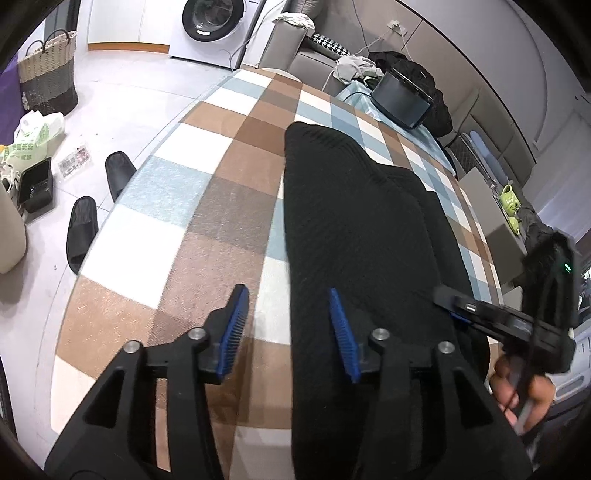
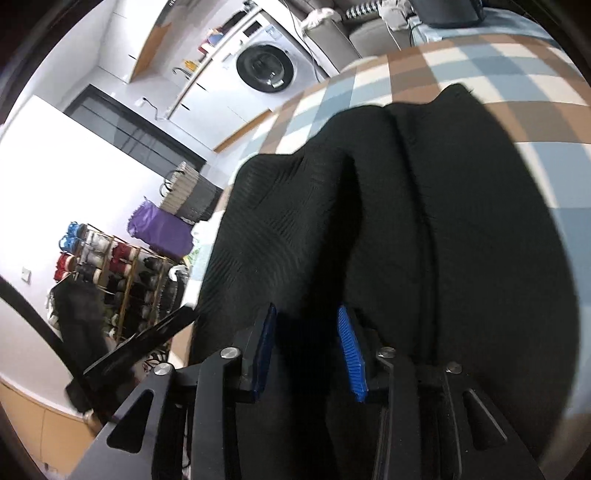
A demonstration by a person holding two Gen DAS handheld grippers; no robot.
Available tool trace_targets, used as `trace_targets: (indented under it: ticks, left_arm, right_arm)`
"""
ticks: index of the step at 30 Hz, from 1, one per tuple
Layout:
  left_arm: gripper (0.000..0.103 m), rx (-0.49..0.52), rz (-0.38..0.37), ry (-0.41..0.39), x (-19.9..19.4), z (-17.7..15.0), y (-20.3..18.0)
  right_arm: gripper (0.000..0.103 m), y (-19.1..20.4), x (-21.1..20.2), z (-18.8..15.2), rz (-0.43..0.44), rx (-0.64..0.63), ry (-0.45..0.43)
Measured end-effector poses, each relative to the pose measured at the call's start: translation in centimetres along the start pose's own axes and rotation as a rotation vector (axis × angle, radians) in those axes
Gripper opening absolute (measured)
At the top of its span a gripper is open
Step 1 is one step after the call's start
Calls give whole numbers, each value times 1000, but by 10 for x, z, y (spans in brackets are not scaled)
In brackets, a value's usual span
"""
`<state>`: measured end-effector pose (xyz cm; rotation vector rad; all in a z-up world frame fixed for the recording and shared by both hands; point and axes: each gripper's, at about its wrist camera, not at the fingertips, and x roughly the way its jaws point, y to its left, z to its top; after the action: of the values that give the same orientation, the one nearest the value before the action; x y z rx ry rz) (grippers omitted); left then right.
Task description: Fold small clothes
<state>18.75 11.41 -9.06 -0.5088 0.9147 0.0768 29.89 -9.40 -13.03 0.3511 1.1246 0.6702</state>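
Left claw: your left claw (image 1: pixel 288 325) has its blue pads spread apart with nothing pinched between them; it points down at the checked cloth.
Left pads: the left-hand pad (image 1: pixel 232 332) sits over bare checks, the right-hand one over the edge of the black garment.
Garment, from the left claw: the black knitted garment (image 1: pixel 354 221) lies flat on the checked cloth (image 1: pixel 177 192), stretching away from the claw and to its right; its long left edge runs straight ahead from between your pads.
Right claw: your right claw (image 2: pixel 306 350) is low over the same garment (image 2: pixel 424 229), pads narrowly apart with dark knit showing in the gap; you cannot tell from the right wrist view whether the pads press the fabric or only straddle it.
Garment, from the right claw: folds and ridges of it fill the space ahead of and under the claw, with a raised flap ahead and to its left.
Your hand: a hand (image 1: pixel 517 384) grips the right tool's handle, low and to the right of the left claw, just beside the garment's near end.
Beyond the claws: a washing machine (image 1: pixel 218 26) stands far ahead; two black slippers (image 1: pixel 99 206) lie on the floor off to the left claw's left.
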Motion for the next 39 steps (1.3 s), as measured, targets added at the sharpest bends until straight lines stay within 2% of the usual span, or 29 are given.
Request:
trace_targets:
  ticks: [1, 2, 4, 5, 6, 8, 9, 11, 15, 19, 25, 29, 34, 35, 36, 37, 38, 39]
  left_arm:
    - [44, 4, -2, -3, -2, -1, 1]
    - [44, 7, -4, -5, -5, -2, 2]
    - [45, 6, -7, -8, -8, -2, 4]
    - [45, 11, -10, -8, -10, -3, 4]
    - [46, 16, -11, -10, -12, -4, 5]
    - [47, 25, -10, -7, -13, -5, 3]
    - [47, 27, -13, -4, -12, -5, 3]
    - [47, 38, -20, 14, -10, -8, 0]
    - [47, 59, -26, 30, -10, -15, -7]
    - [47, 101, -40, 49, -13, -29, -18]
    - [47, 174, -63, 86, -24, -55, -38]
    - [54, 214, -74, 100, -37, -78, -47]
    - [56, 296, -55, 116, -49, -103, -56]
    - [56, 305, -49, 123, -49, -107, -56]
    - [56, 309, -39, 130, -49, -109, -56]
    - [56, 318, -24, 140, -48, -112, -56]
    - [56, 325, -13, 146, -47, -113, -55]
    - [56, 329, -5, 149, -47, -115, -54]
  right_arm:
    - [11, 3, 8, 5, -6, -16, 20]
    - [9, 10, 9, 9, -4, -39, 13]
    - [8, 27, -3, 16, 52, -129, -70]
    - [8, 37, -10, 19, 52, -177, -112]
    - [8, 45, -14, 22, -3, -221, -137]
    - [8, 41, -5, 28, -102, -225, -122]
    - [8, 31, 5, 31, -151, -189, -79]
    - [9, 13, 17, 32, -165, -126, -6]
    - [22, -5, 5, 16, -44, -55, 40]
    - [30, -5, -17, -22, 108, -44, 84]
    - [33, 5, -29, -62, 121, -127, 108]
    - [35, 2, -35, -69, 144, -164, 111]
    - [37, 5, -30, -73, 165, -224, 123]
    - [37, 6, -26, -71, 158, -225, 118]
    - [29, 8, -23, -66, 149, -230, 115]
    - [15, 13, -23, -62, 146, -238, 106]
    - [10, 16, -24, -61, 180, -244, 93]
    - [9, 20, -29, -59, 215, -248, 70]
